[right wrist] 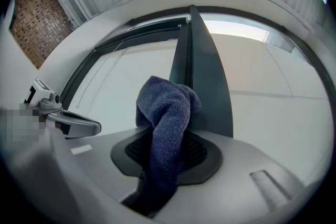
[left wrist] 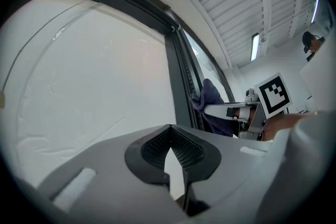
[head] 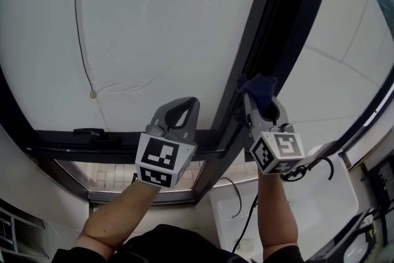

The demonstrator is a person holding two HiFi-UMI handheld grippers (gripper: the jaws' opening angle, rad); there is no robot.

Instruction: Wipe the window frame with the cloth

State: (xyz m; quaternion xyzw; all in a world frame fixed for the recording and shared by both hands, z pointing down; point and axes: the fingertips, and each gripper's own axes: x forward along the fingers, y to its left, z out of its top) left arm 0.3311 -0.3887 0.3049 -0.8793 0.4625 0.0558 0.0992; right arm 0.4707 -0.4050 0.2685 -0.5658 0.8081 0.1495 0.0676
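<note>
The dark window frame [head: 258, 28] runs as a slanted bar between two white panes. A dark blue cloth [head: 258, 87] is bunched against it, with my right gripper [head: 261, 101] shut on it. In the right gripper view the cloth [right wrist: 165, 113] stands up between the jaws and touches the frame bar [right wrist: 205, 76]. My left gripper [head: 189, 101] hangs in front of the left pane, just left of the bar, shut with nothing in it. In the left gripper view its tips [left wrist: 169, 134] meet, and the cloth [left wrist: 210, 96] and the frame [left wrist: 178, 81] show to the right.
A thin blind cord with a bead [head: 92, 94] hangs over the left pane. A black window handle [head: 89, 132] sits on the bottom rail. A white box [head: 320, 194] with a black cable stands below right. Brick wall shows through the lower glass.
</note>
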